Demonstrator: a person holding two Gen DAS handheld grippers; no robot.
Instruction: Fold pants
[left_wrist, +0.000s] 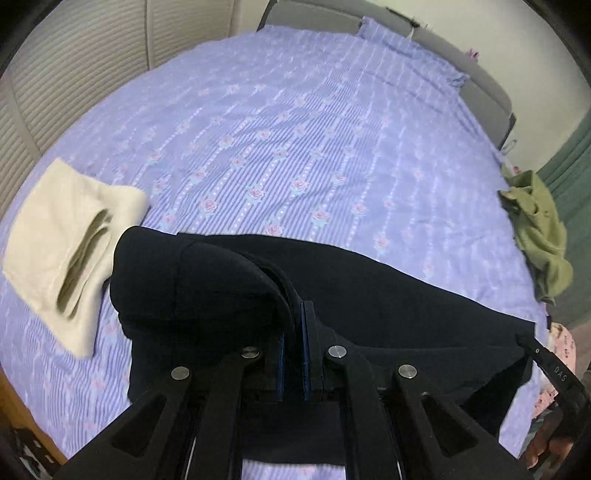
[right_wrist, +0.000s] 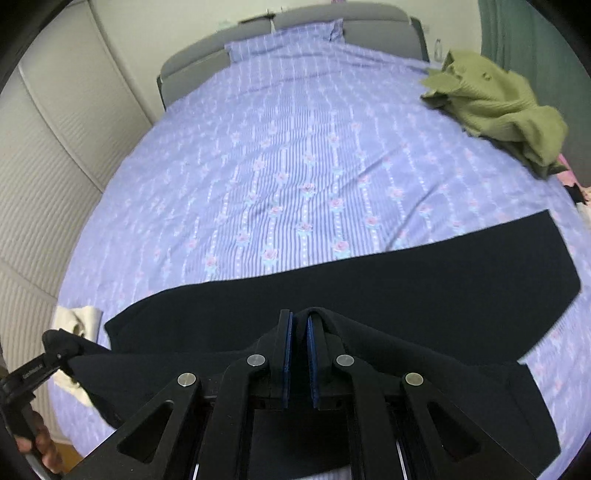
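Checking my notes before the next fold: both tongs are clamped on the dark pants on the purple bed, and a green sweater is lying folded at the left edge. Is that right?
Not quite. The folded item at the left edge is a cream garment, as the left wrist view shows; the green sweater lies crumpled at the right. Both the left tongs and right tongs do clamp the dark pants.

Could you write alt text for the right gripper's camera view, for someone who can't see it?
The right gripper pinches an edge of dark navy pants stretched across a purple floral bedspread. The left gripper holds the other end at lower left; a green sweater lies far right.
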